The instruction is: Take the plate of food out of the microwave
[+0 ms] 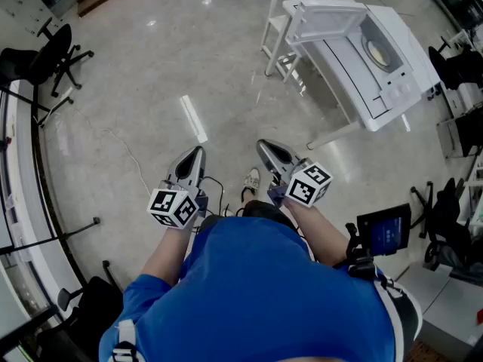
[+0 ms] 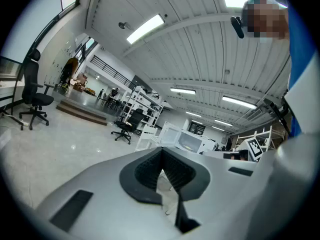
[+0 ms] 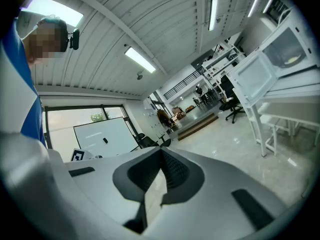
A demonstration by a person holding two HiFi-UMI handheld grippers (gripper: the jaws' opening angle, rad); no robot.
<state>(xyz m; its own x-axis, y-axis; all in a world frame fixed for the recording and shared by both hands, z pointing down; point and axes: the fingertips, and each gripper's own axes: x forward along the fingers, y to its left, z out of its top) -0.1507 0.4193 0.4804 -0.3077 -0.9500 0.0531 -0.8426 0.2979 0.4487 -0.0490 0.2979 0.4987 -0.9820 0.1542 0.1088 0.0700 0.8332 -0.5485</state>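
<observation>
The person stands on the pale polished floor (image 1: 151, 89), well back from the microwave (image 1: 385, 59), with both forearms pushed out in front of the blue shirt (image 1: 249, 292). Each hand carries its tool about level and points forward. The left gripper (image 1: 198, 153) is on the left with its marker cube (image 1: 175, 206) close to the body. The right gripper (image 1: 266, 145) sits just beside it, and its cube (image 1: 309, 183) is turned slightly outward.

In the left gripper view, the ribbed fingers (image 2: 150, 169) meet at their tips and there is nothing between them. In the right gripper view, the fingers (image 3: 172, 169) are likewise pressed together and empty (a narrow slit shows only behind the tips).

The microwave stands on a white counter (image 3: 292, 98) ahead and to the person's right, far from both tools. Its door (image 1: 324, 17) is swung wide open. The plate of food (image 1: 379, 51) is inside the cavity and shows as a pale yellowish disc. What the food is cannot be made out.

A white chair (image 1: 283, 21) stands beside the counter. A black office chair (image 1: 56, 55) is off at the far left.
</observation>
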